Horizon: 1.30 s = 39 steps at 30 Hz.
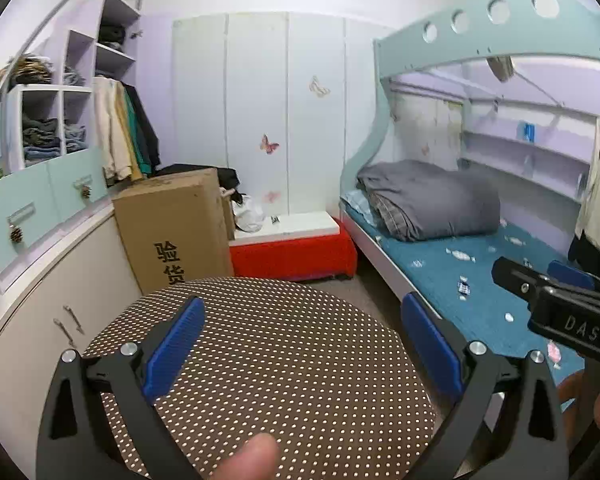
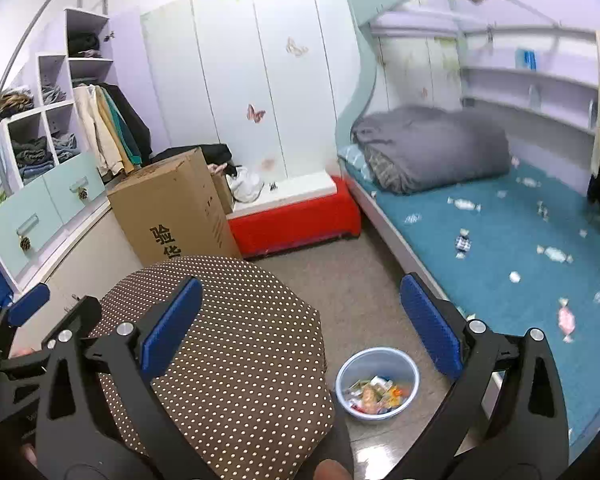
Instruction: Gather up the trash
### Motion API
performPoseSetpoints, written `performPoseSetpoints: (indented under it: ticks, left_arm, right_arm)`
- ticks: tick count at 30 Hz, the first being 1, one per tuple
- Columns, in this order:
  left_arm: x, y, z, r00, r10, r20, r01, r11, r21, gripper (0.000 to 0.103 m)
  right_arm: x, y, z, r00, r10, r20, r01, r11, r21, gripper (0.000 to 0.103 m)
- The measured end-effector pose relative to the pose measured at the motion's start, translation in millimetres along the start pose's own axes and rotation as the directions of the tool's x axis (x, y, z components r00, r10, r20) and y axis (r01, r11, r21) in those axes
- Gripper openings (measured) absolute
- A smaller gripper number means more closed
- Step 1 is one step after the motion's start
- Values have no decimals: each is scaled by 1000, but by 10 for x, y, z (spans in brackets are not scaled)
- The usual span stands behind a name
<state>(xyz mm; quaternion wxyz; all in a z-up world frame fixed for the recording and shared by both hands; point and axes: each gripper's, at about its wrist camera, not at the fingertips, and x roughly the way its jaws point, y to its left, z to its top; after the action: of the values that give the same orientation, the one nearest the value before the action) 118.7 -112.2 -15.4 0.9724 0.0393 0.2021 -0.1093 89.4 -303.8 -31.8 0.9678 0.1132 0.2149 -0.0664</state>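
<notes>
The big bed (image 2: 500, 240) with the blue sheet is filling the right side of both views. A gray blanket (image 2: 428, 148) is lying folded at its far end. Some shapes on the sheet are only printed candies, but a small checked wrapper (image 2: 463, 242) is looking like real trash, lying out on the sheet in the middle right of the right wrist view. It is lying roughly upright in the frame.

A brown dotted stool (image 2: 228, 344) is sitting at the bottom middle, close under both grippers. A small blue bin (image 2: 377, 384) is standing on the floor just beside the stool, between it and the bed, and it is already holding colorful trash.

The right gripper (image 2: 300, 324) is hanging in the air with its blue fingers wide apart and nothing between them. The left gripper (image 1: 302, 344) is also spread wide and holding nothing.

The wrapper is lying up and to the right of the right gripper. The right gripper is nearer to the bed, so it is probably the better one to reach out.
</notes>
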Motion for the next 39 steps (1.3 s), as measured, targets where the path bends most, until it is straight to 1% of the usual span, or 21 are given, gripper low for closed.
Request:
performPoseSetpoints:
  ticks: [2,4,7,9,13,15,19,24,39]
  left_arm:
    - [-152,50,17,999,-10,30,11,1000,-25,97]
    - [-340,87,28,997,10,71,-7,999,-43,97]
    - [-566,107,20,993,44,113,-38,998,-55,97]
    - [-674,118,16,991,50,124,-41,997,-73,97]
    - [-857,160,-9,987,67,143,-55,995,-88,97]
    - [-939,168,-24,985,92,148,-80,993,-89,97]
    - [-1043,220,-21,985,92,148,-74,990,-121,97]
    - [-1136,241,-16,980,110,168,-91,989,-117,98]
    - [-1171,246,-51,980,111,165,-91,988,-125,98]
  right_arm:
    - [-170,73,-1,999,-19,30,19,1000,-13,97]
    - [-334,141,-1,998,-34,60,36,999,-39,97]
    - [-529,220,19,992,-54,111,63,995,-79,97]
    - [-660,260,19,989,-47,138,61,994,-93,97]
    - [-812,341,24,986,-33,164,52,992,-112,97]
    - [-871,359,31,983,-29,180,50,992,-115,97]
    - [-950,410,29,981,-12,195,37,991,-127,97]
    - [-989,459,31,979,-8,205,37,989,-140,97]
    - [-982,509,-6,980,1,197,29,989,-146,97]
